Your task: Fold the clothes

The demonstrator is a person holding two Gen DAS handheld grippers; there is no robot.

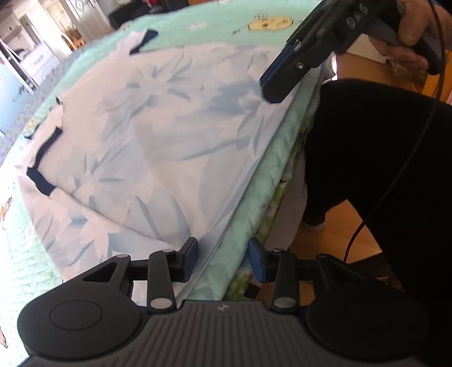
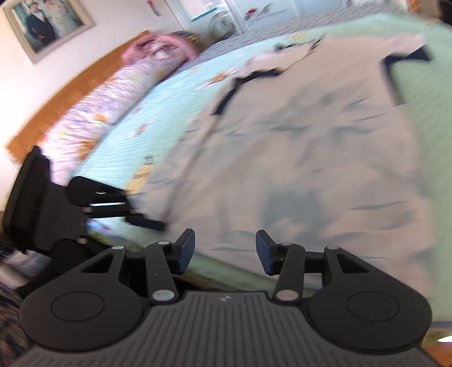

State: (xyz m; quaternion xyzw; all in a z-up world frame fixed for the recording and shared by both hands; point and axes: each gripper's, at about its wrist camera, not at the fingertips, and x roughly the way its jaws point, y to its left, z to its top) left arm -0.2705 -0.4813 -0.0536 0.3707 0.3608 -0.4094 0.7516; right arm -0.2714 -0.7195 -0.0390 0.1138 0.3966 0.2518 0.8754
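Note:
A white garment with a pale blue leaf print and navy trim (image 1: 158, 135) lies spread flat on a mint-green quilt (image 1: 254, 203). My left gripper (image 1: 223, 259) is open at the near edge of the bed, and the garment's hem runs between its fingers without being gripped. My right gripper (image 1: 278, 84), held by a hand (image 1: 409, 28), hovers over the hem farther along. In the blurred right wrist view the right gripper (image 2: 225, 249) is open just above the garment (image 2: 296, 155). The left gripper (image 2: 135, 209) shows at the left by the hem.
The person's dark trousers (image 1: 367, 169) stand against the bed edge on a wooden floor (image 1: 333, 225). A pink floral bolster (image 2: 93, 113) lies along a wooden headboard (image 2: 70, 93), with a framed photo (image 2: 48, 25) on the wall above.

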